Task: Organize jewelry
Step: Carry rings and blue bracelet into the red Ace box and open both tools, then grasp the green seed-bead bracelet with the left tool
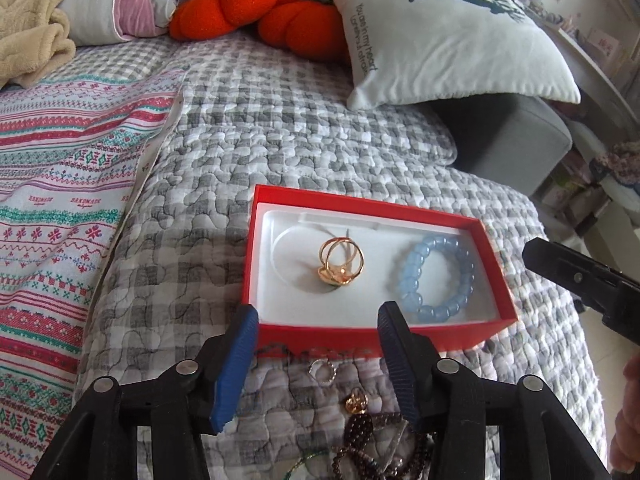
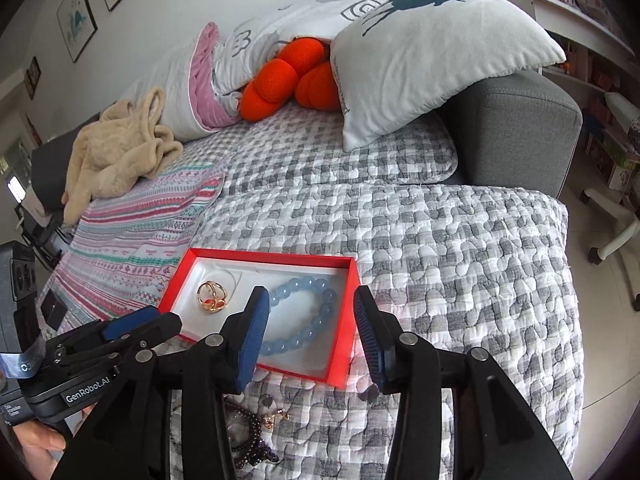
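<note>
A red jewelry box with a white liner lies on the quilted sofa cover. Inside lie a gold ring piece on the left and a light blue bead bracelet on the right. My left gripper is open and empty, just above the box's near wall. In front of the box lie a small silver ring, a gold pendant and dark bead strands. In the right wrist view my right gripper is open and empty above the box, over the blue bracelet.
A grey checked quilt covers the sofa. A striped patterned cloth lies left. A deer-print pillow, an orange plush and a beige blanket sit at the back. The grey sofa arm stands right.
</note>
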Action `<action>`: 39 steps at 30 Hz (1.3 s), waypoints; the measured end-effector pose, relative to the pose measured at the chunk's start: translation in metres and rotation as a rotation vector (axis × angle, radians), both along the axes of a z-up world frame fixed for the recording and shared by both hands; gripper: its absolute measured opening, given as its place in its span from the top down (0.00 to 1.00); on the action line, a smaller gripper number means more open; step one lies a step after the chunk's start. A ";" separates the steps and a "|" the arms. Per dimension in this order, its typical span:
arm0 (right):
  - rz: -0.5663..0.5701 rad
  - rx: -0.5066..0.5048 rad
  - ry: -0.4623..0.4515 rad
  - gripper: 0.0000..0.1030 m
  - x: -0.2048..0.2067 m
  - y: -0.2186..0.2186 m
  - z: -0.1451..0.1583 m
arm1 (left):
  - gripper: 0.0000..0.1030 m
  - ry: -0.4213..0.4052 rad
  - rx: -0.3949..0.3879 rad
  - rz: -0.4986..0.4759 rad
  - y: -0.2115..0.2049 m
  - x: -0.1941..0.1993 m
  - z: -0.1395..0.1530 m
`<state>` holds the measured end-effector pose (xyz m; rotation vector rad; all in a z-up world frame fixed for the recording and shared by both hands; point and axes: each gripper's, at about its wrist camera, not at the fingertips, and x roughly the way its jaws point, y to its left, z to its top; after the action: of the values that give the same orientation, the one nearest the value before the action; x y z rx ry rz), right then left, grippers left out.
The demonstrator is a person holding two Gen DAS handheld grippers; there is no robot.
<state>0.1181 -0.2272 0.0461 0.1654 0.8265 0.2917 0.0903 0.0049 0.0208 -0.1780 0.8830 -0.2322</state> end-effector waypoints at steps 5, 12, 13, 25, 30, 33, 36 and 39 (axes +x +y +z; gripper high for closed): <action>-0.008 -0.041 0.011 0.44 -0.018 -0.003 0.001 | 0.33 -0.001 0.008 0.003 0.010 -0.019 -0.002; 0.007 -0.094 0.048 0.37 -0.039 -0.002 -0.009 | 0.18 -0.017 0.061 0.049 0.019 -0.037 -0.014; 0.011 -0.100 0.056 0.37 -0.041 -0.002 -0.011 | 0.18 -0.017 0.075 0.052 0.020 -0.039 -0.016; -0.013 -0.148 0.219 0.36 -0.056 0.005 -0.039 | 0.16 0.060 0.186 -0.036 0.015 -0.054 -0.039; -0.004 -0.139 0.292 0.36 -0.057 0.009 -0.050 | 0.17 0.106 0.194 -0.078 0.013 -0.052 -0.047; 0.003 -0.152 0.291 0.36 -0.057 0.013 -0.050 | 0.29 0.129 0.188 -0.119 0.008 -0.052 -0.051; 0.003 -0.154 0.297 0.36 -0.056 0.015 -0.052 | 0.50 0.151 0.206 -0.146 0.001 -0.053 -0.055; 0.000 -0.153 0.305 0.36 -0.055 0.014 -0.053 | 0.64 0.136 0.268 -0.162 -0.006 -0.055 -0.057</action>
<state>0.0630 -0.2128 -0.0068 0.0665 1.1473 0.2041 0.0352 -0.0014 -0.0359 0.1297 1.0552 -0.2521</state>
